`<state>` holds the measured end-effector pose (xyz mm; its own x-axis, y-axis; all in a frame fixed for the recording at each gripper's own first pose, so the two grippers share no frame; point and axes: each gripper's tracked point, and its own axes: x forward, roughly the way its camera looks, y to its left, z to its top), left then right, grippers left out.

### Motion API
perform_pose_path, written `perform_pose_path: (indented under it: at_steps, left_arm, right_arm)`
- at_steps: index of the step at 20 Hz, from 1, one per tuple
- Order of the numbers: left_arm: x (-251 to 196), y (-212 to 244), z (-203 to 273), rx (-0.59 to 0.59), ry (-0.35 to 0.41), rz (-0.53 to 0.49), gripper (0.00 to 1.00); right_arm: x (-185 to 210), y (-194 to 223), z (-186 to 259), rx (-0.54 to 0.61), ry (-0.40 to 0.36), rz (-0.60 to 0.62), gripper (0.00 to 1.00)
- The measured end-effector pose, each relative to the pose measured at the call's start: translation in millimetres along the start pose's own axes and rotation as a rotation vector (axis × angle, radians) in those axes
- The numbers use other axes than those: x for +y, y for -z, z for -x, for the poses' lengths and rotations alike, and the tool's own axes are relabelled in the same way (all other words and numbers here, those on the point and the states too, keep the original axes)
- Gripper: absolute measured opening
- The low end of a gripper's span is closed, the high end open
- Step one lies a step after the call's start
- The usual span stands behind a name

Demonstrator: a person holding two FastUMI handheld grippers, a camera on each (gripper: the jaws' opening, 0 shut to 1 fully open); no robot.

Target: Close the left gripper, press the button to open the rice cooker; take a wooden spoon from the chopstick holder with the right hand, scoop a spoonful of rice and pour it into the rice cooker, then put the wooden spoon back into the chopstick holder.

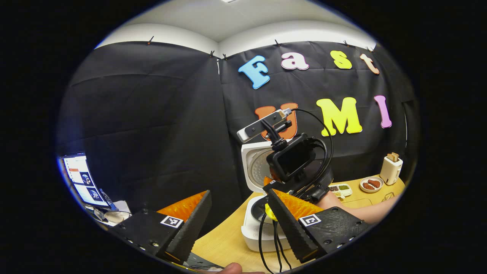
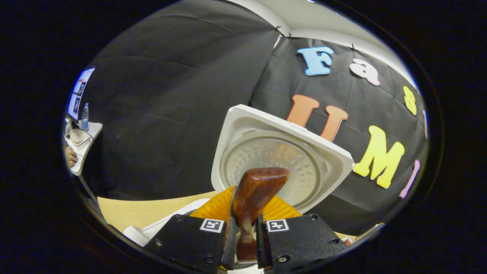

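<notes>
The right tool (image 2: pixel 243 232) clamps the spoon (image 2: pixel 257 194) before the cooker (image 2: pixel 281 160) lid at 12 o'clock. The left tool (image 1: pixel 236 224) gapes wide over the worktop (image 1: pixel 224 243); toaster (image 1: pixel 391 169) and plate (image 1: pixel 371 184) sit at 3 o'clock.

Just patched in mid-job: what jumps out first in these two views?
The wooden spoon clamped upright in the right gripper, close to the camera, in front of the rice cooker's raised lid. In the left gripper view the left gripper hangs open over the table beside the open rice cooker.
</notes>
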<state>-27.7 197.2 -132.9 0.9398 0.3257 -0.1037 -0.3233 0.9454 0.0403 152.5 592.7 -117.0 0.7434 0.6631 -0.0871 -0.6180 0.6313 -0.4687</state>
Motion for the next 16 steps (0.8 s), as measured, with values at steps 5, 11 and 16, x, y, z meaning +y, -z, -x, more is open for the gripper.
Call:
perform_pose_path:
  at_steps: [5, 11, 16]
  left_arm:
    - [1, 1, 1, 0.005, -0.003, 0.005, 0.95]
    - [0, -5, 5, -0.003, -0.001, -0.001, 0.95]
    - [-7, -12, 8, -0.020, 0.014, -0.012, 0.95]
  right_arm:
    - [6, -3, 0, -0.030, -0.031, -0.007, 0.27]
    - [-22, -17, 25, -0.046, -0.082, -0.524, 0.27]
    - [-98, -17, 63, -0.107, -0.040, -0.963, 0.27]
